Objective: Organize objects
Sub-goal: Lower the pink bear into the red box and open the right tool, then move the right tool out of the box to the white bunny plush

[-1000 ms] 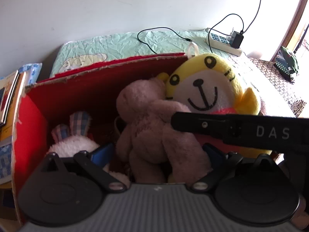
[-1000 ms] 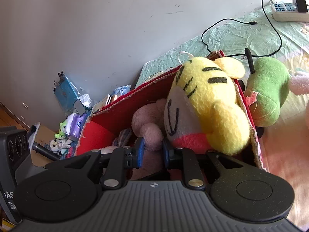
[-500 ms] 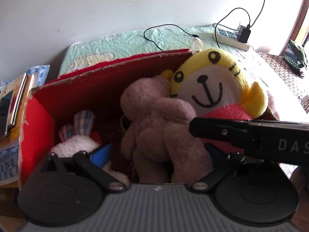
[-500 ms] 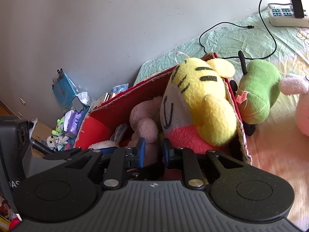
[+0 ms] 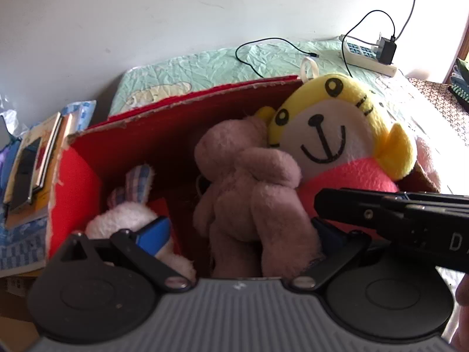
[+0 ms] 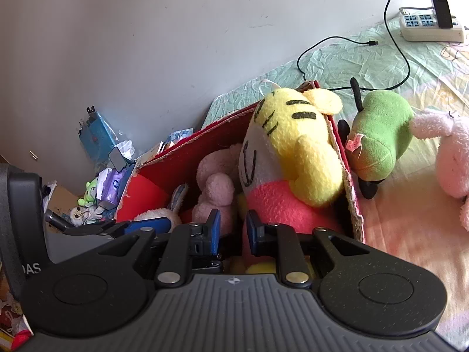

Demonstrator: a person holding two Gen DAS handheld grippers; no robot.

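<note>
A red cardboard box [image 5: 187, 99] [image 6: 205, 138] on the bed holds a yellow tiger plush [image 5: 328, 135] [image 6: 299, 146], a mauve bear [image 5: 249, 182] [image 6: 217, 187] and a white bunny with plaid ears [image 5: 123, 217] [image 6: 158, 214]. My left gripper [image 5: 240, 230] stands open over the box's near side. The bear's legs lie between its blue pads, and the left pad is clear of them. My right gripper [image 6: 233, 230] is shut with nothing held. It reaches in from the right as a black bar [image 5: 381, 211], its tip by the tiger's red body.
Outside the box's right wall lie a green plush [image 6: 378, 135] and a pink plush [image 6: 451, 158] on the bed sheet. A power strip [image 5: 369, 55] [image 6: 431, 28] with cables sits near the wall. Books [image 5: 32, 170] and small clutter [image 6: 102, 182] crowd the box's left side.
The right gripper has drawn back to the right, away from the bear. The left view has tilted so the box sits lower in it. The pink plush has come into the right view.
</note>
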